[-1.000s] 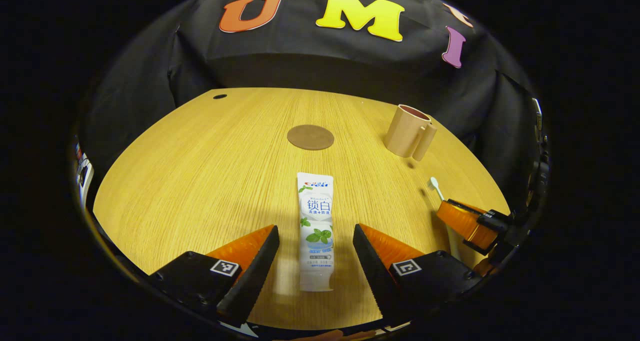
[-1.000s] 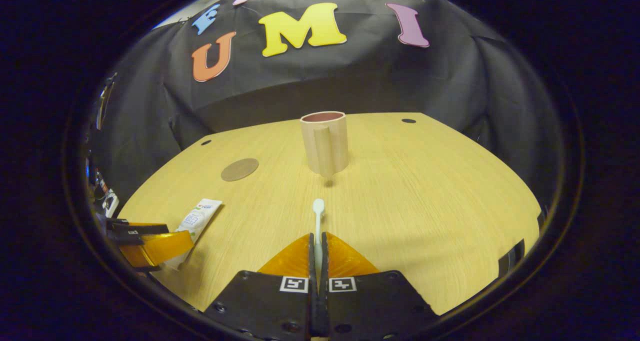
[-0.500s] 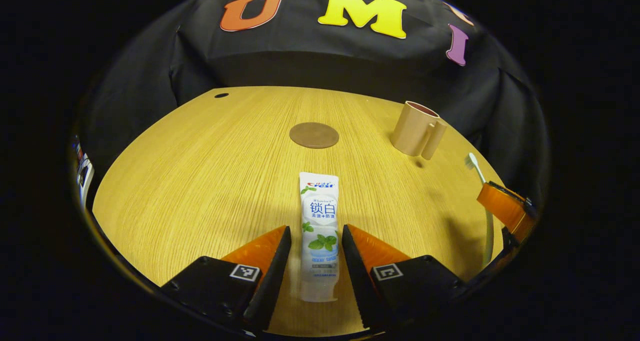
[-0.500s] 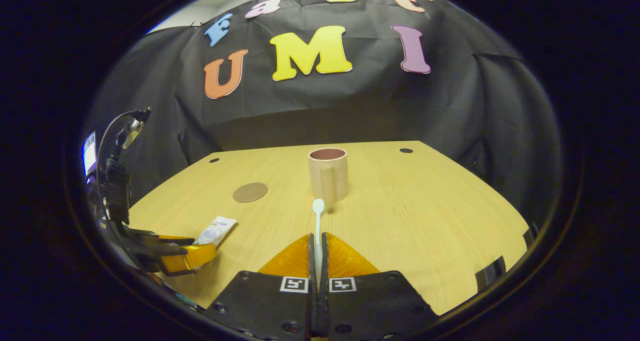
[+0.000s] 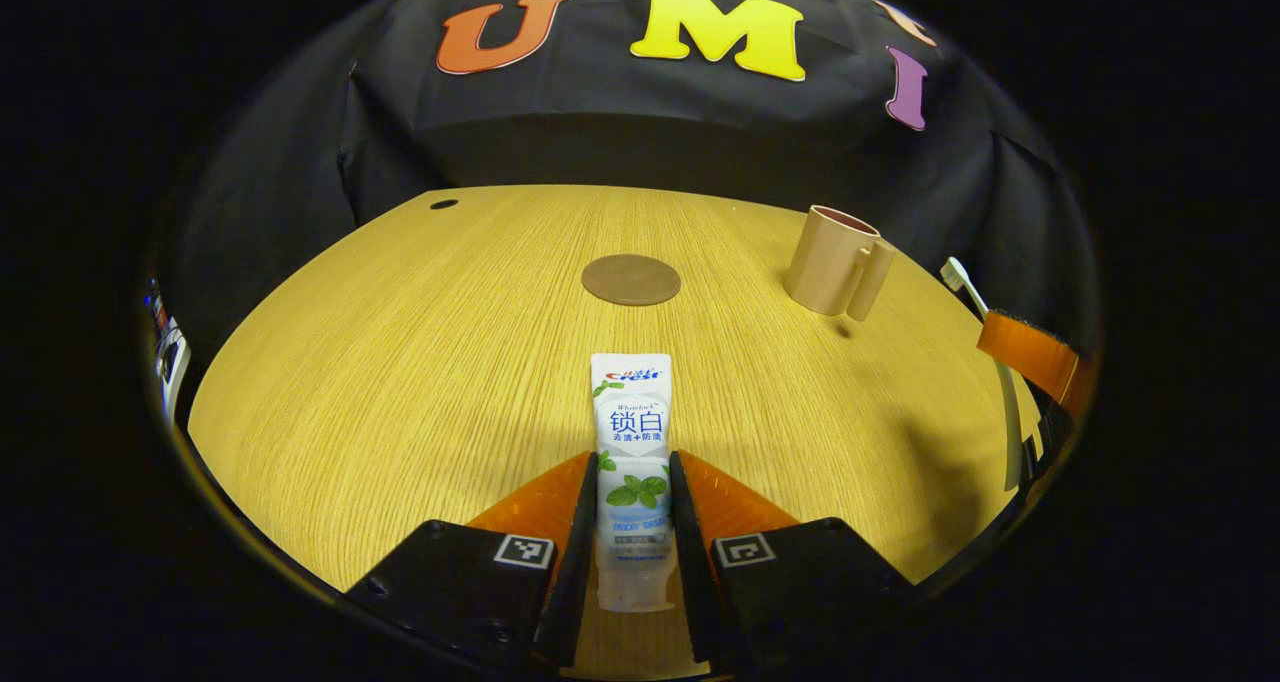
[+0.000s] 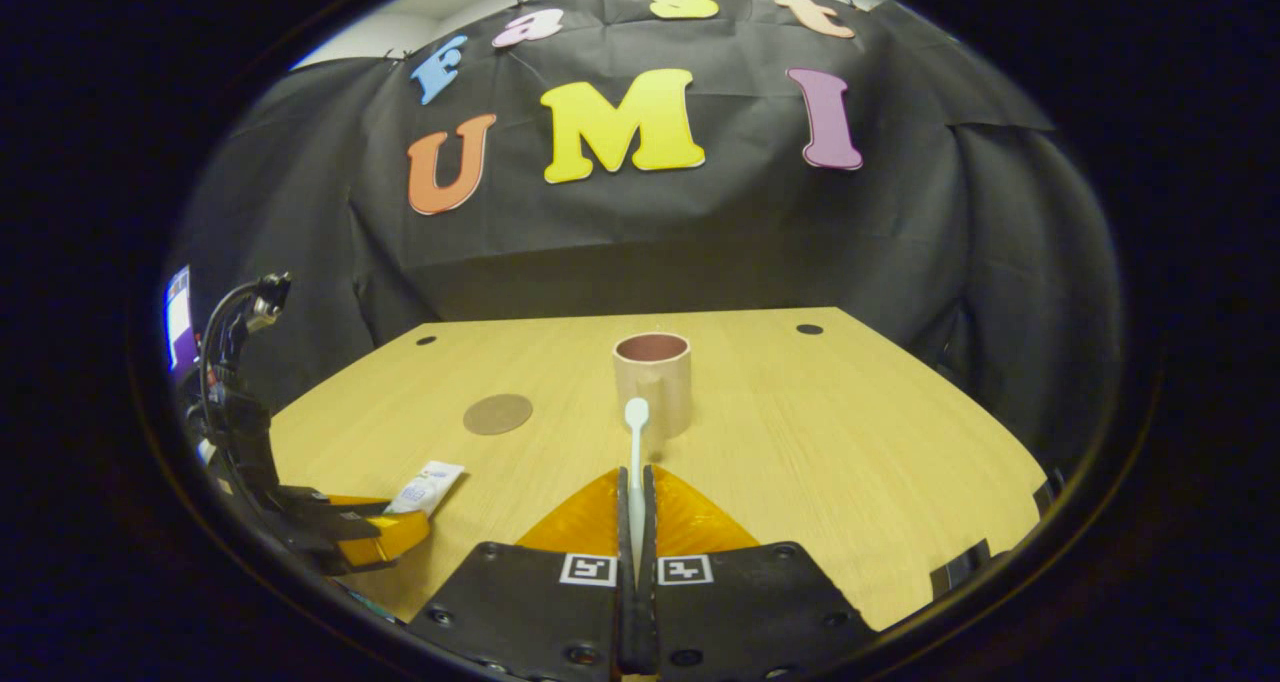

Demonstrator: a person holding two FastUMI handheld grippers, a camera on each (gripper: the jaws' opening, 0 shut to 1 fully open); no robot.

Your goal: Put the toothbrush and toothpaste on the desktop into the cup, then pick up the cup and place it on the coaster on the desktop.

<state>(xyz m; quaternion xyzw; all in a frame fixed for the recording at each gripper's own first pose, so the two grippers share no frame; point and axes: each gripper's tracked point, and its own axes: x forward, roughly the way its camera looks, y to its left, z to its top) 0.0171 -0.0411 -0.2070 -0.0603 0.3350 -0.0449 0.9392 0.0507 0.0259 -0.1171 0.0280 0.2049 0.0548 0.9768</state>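
The white toothpaste (image 5: 630,442) lies flat on the wooden desktop (image 5: 400,362), its cap end toward me. My left gripper (image 5: 630,487) is shut on it, one orange finger against each side of the tube. My right gripper (image 6: 636,482) is shut on the white toothbrush (image 6: 636,437) and holds it above the desktop, head pointing forward at the beige cup (image 6: 653,382). The cup (image 5: 833,274) stands upright, its handle facing the right gripper. The round brown coaster (image 5: 631,279) lies bare to the cup's left. The left gripper view also shows the toothbrush (image 5: 962,282), raised at the far right.
The desktop has small dark holes near its back corners (image 6: 808,329) (image 6: 426,341). Black cloth walls the booth behind and beside the table. In the right gripper view, the left gripper (image 6: 370,537) and its cable (image 6: 235,322) stand at the table's left front edge.
My left gripper's fingers have shut from wide open onto the sides of the toothpaste. My right gripper has lifted the toothbrush higher above the desktop.
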